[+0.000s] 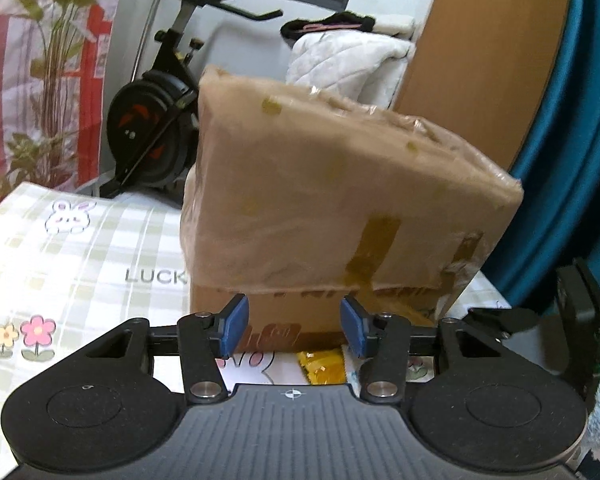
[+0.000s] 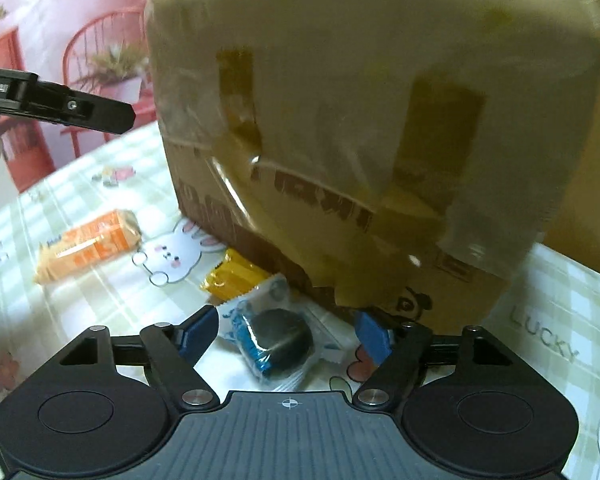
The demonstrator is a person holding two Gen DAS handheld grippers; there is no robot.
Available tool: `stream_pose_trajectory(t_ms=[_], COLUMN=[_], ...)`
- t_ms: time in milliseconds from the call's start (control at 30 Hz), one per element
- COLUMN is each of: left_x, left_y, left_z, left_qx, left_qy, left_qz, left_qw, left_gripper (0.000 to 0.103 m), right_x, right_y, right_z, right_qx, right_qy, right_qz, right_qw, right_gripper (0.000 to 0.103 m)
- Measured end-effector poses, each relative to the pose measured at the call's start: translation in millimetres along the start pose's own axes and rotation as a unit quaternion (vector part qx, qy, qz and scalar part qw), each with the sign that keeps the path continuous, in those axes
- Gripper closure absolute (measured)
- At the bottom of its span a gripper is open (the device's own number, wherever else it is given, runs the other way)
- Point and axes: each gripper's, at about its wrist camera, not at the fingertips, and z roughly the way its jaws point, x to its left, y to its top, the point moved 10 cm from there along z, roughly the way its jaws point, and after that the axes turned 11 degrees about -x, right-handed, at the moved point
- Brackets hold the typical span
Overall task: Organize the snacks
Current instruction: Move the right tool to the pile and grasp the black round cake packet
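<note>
Both jaws gape, empty — right gripper (image 2: 287,334) straddles the wrapped chocolate cookie (image 2: 278,338) beside the cardboard box (image 2: 376,120); slick film could slip.

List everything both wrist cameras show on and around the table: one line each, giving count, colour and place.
box: one, brown, plastic-wrapped, on the table
orange snack: one, on the table left of the box
yellow snack: one, at the box's foot
cookie pack: one, clear and blue, dark cookie, between the right gripper's fingers
tablecloth: one, green-check with bunnies
exercise bike: one, black, behind the table
quilt: one, white, behind the box
left gripper: open, facing the box
right gripper: open, around the cookie pack
</note>
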Motion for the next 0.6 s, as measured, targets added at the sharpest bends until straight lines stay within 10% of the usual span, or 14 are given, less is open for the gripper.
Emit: stream_pose_trajectory(t_ms=[267, 367, 600], left_x=[3, 2, -4], left_y=[-16, -21, -38], left_z=[5, 7, 14], left_qx=[0.025, 0.033, 0.052], left_qy=[0.004, 0.005, -0.001], left_qz=[-0.008, -0.011, -0.011], left_qw=[0.9996, 0.9994, 0.9986], left_gripper=[0.051, 0.051, 0.051], right_x=[9, 8, -4], right_y=[-8, -14, -33], right_z=[28, 24, -4], right_qx=[0.028, 0.030, -0.015], right_qy=[0.025, 0.023, -0.032], right_qz=[0.006, 0.014, 0.081], right_qw=[0.999, 0.999, 0.996], right_gripper=[0.032, 0.058, 0.060])
